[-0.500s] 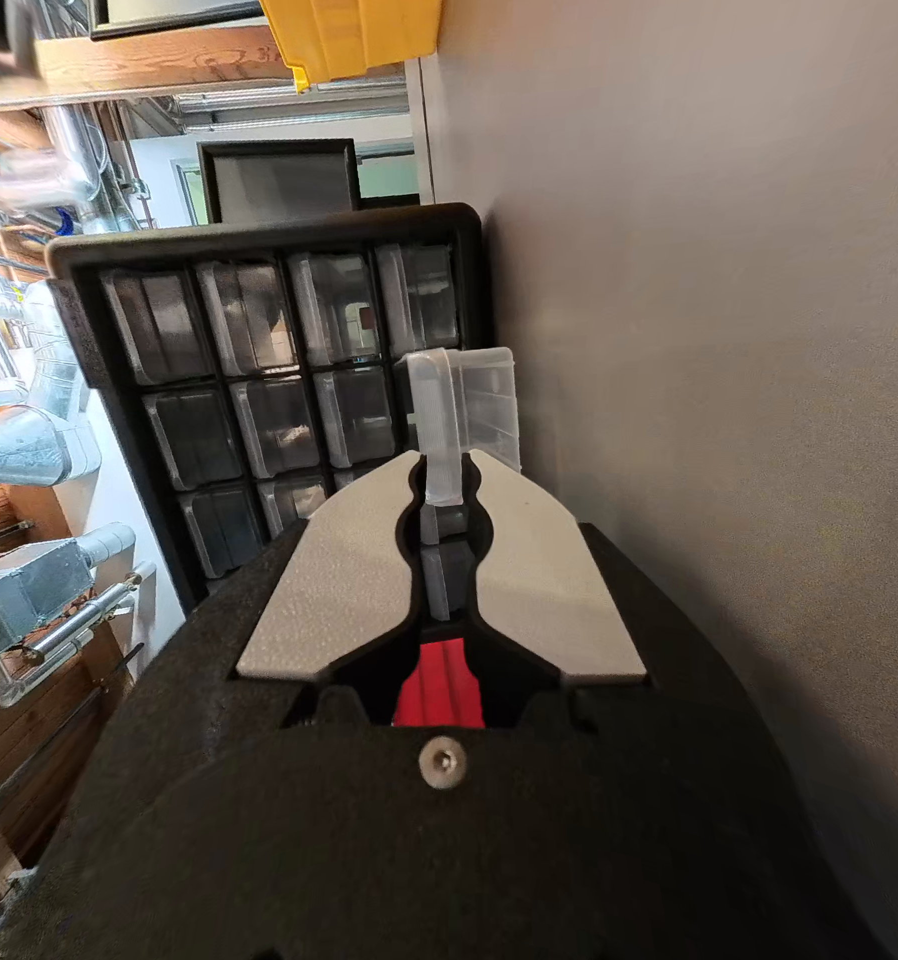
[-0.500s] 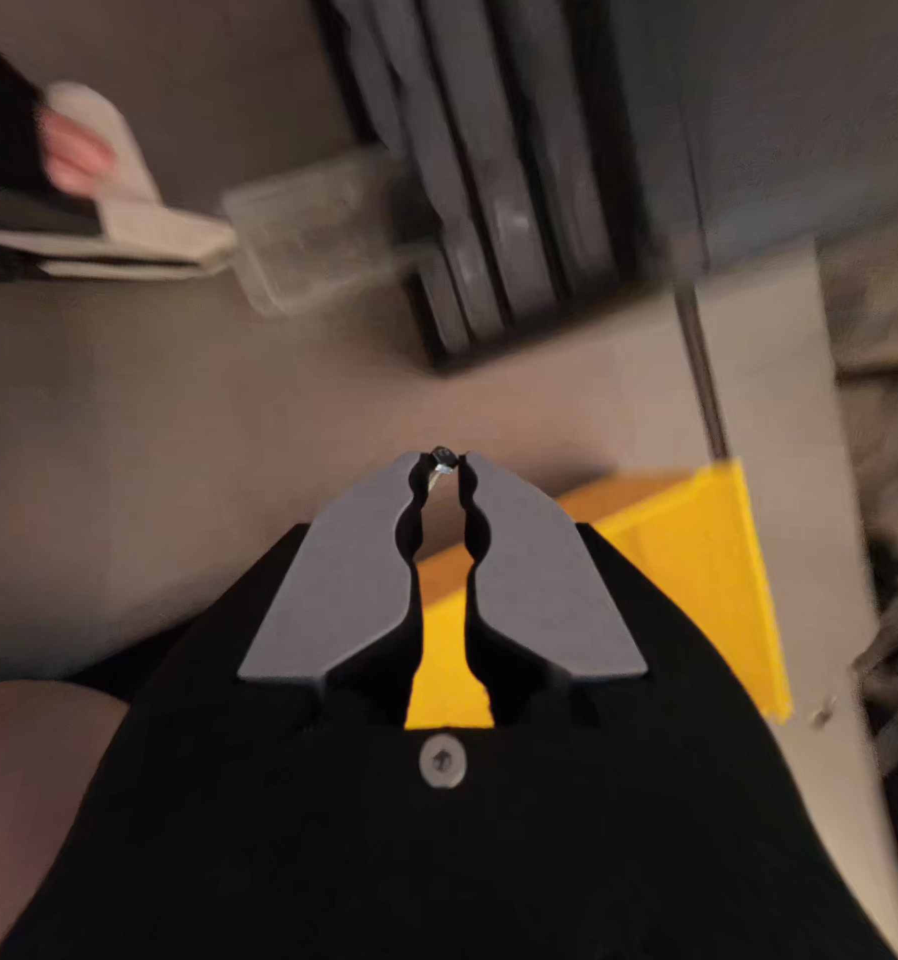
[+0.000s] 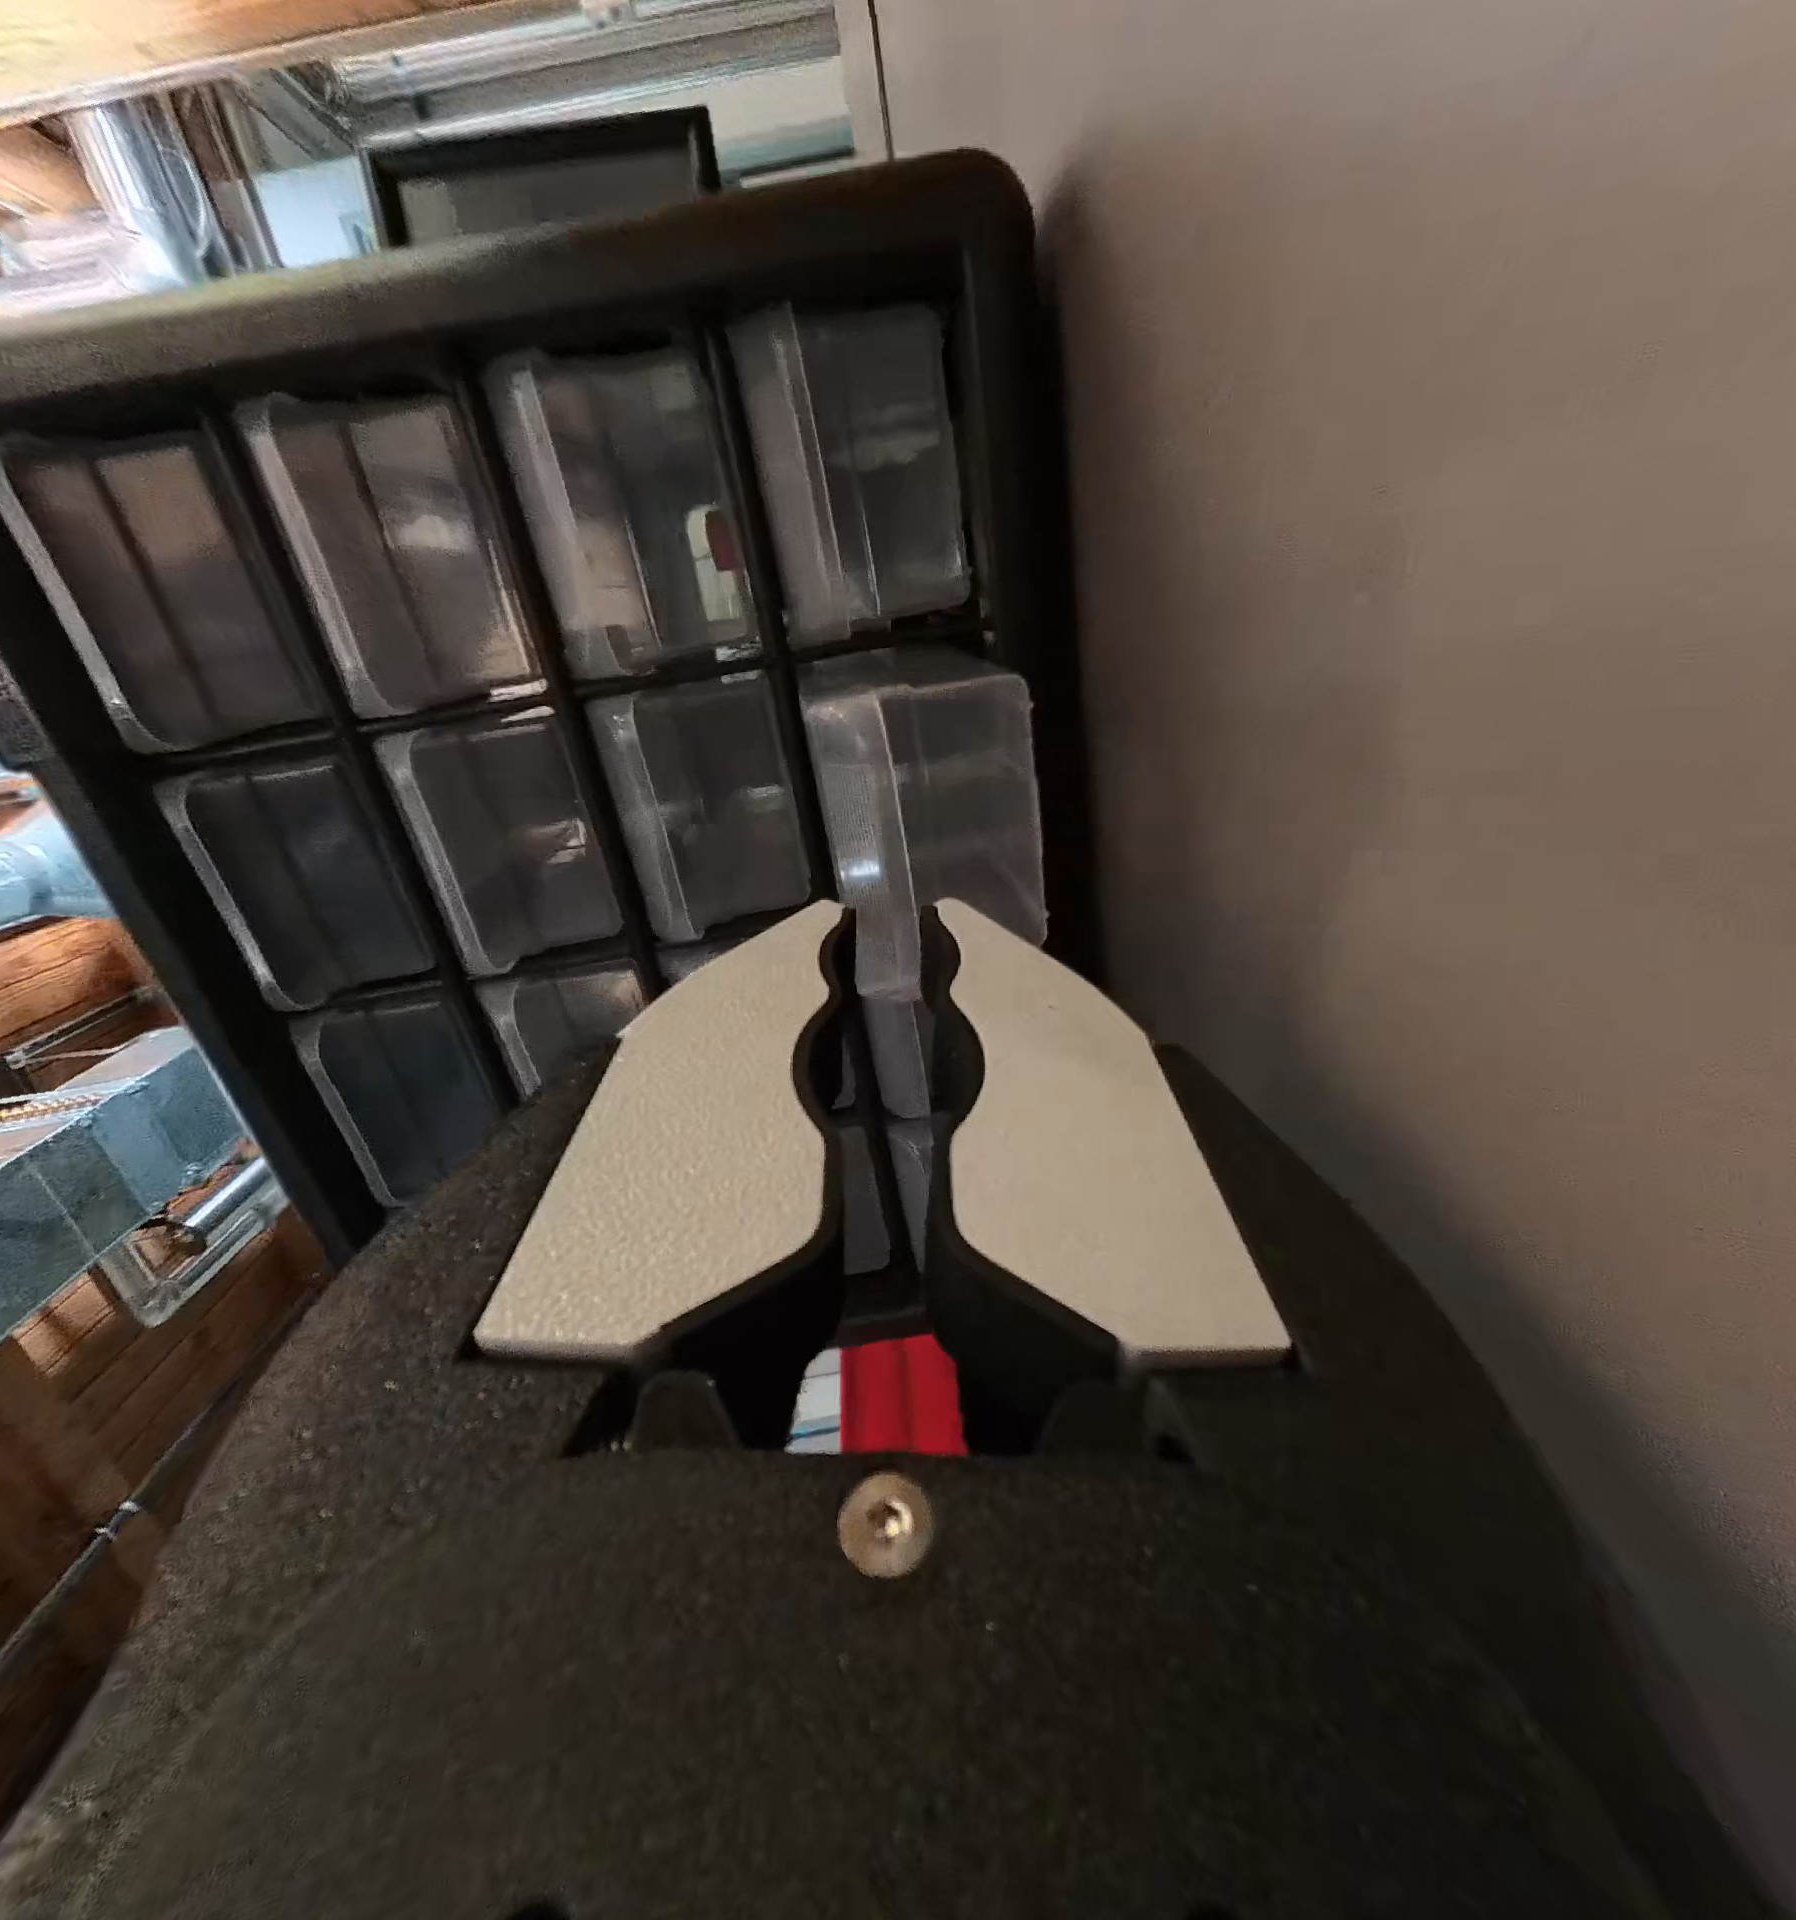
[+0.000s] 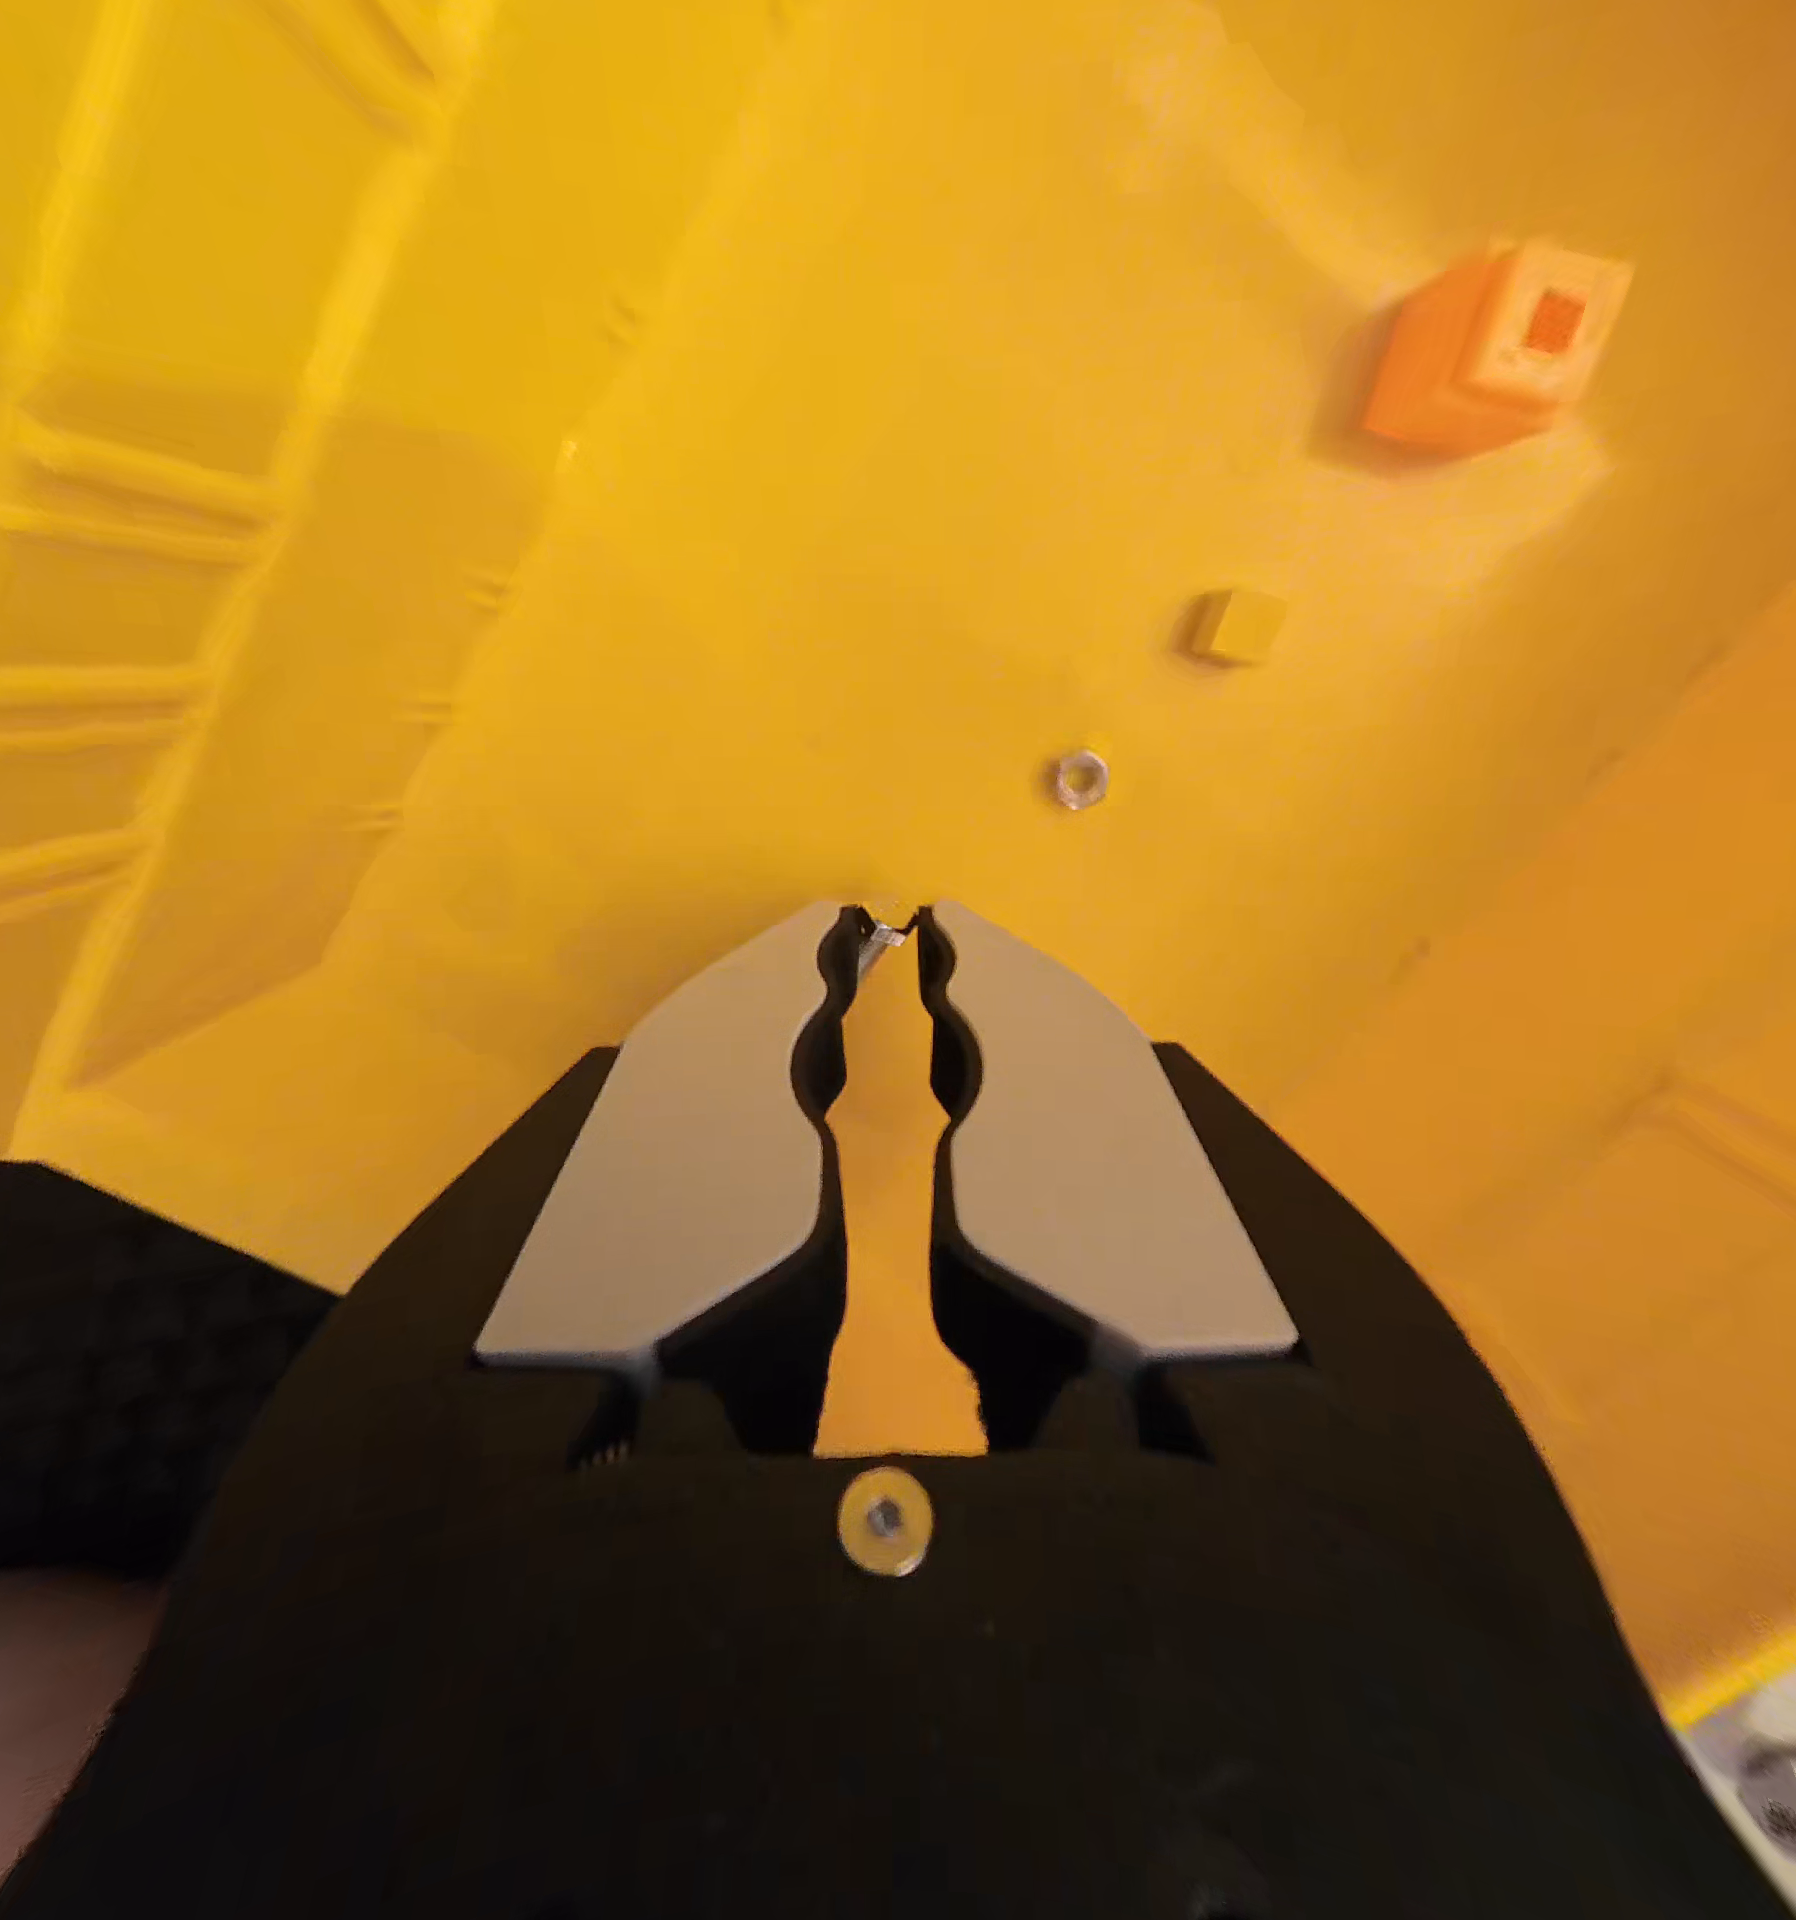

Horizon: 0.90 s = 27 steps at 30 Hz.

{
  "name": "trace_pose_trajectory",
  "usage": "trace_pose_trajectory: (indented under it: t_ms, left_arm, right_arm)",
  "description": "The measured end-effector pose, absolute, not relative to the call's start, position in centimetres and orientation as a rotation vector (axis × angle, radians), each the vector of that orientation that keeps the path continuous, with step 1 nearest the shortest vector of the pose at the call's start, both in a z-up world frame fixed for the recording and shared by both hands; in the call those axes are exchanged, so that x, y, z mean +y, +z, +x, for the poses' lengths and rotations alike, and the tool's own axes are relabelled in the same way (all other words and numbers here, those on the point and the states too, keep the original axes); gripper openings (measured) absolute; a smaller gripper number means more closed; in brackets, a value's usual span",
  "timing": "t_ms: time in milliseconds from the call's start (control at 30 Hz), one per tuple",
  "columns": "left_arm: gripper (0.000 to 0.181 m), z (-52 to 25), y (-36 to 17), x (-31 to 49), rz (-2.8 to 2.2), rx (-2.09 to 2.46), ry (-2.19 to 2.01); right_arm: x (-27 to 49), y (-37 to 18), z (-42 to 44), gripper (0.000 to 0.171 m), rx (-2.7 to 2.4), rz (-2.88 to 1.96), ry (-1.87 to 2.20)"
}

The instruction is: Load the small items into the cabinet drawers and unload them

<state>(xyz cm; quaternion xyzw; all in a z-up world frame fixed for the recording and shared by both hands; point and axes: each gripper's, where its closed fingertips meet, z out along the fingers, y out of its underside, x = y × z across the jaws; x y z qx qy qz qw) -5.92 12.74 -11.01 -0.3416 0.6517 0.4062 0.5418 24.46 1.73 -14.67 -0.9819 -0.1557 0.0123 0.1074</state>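
The clear drawer now sits nearly pushed into the black cabinet, its handle pinched by the left tool. The right tool has dropped into the yellow bin, clenching one screw. Three loose items lie there (one nut, one yellow cube, one orange block).

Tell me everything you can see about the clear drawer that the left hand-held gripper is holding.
The drawer is a small box of clear, slightly frosted plastic. It sits in the rightmost column, second row of the black cabinet, next to the grey wall, and protrudes a little past its neighbours. A flat tab handle projects from its front; the left hand-held gripper is shut on that tab. No contents are discernible.
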Motion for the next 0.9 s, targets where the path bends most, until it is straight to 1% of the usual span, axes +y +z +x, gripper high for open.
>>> trace_pose_trajectory:
  t_ms: [133,367,400,433,500,633,800,833,900]
  left_arm:
    - [0.011,-5.4,-10.9,14.0,-0.801,1.542,0.991]
    - [0.011,-4.6,-10.8,16.0,-0.798,1.528,1.036]
    - [0.011,-4.6,-10.8,16.2,-0.798,1.526,1.041]
    - [0.011,-4.6,-10.8,16.4,-0.797,1.523,1.044]
    - [0.011,-4.5,-10.8,16.7,-0.793,1.518,1.051]
    - [0.011,-4.3,-10.8,16.9,-0.784,1.519,1.053]
    - [0.011,-4.4,-10.8,16.9,-0.755,1.516,1.083]
    - [0.013,-4.4,-10.9,16.9,-0.763,1.515,1.083]
    - [0.022,-4.5,-11.3,16.8,-0.802,1.519,1.064]
  right_arm:
    - [1.1,-15.6,25.7,0.012,-0.434,-2.953,-0.015]
    - [2.3,-15.9,26.1,0.013,-0.421,-2.896,-0.022]
    - [2.4,-15.9,26.1,0.013,-0.418,-2.886,-0.015]
    - [2.5,-15.8,26.1,0.019,-0.411,-2.871,-0.012]
    - [3.0,-15.3,26.4,0.021,-0.389,-2.829,-0.010]
    - [4.9,-13.1,26.8,0.021,-0.352,-2.672,-0.044]
    - [7.0,-8.9,29.9,0.013,-0.243,-2.442,-0.338]
    - [7.4,-8.0,30.3,0.013,-0.218,-2.378,-0.372]
    - [8.2,-6.7,30.4,0.012,-0.191,-2.287,-0.389]
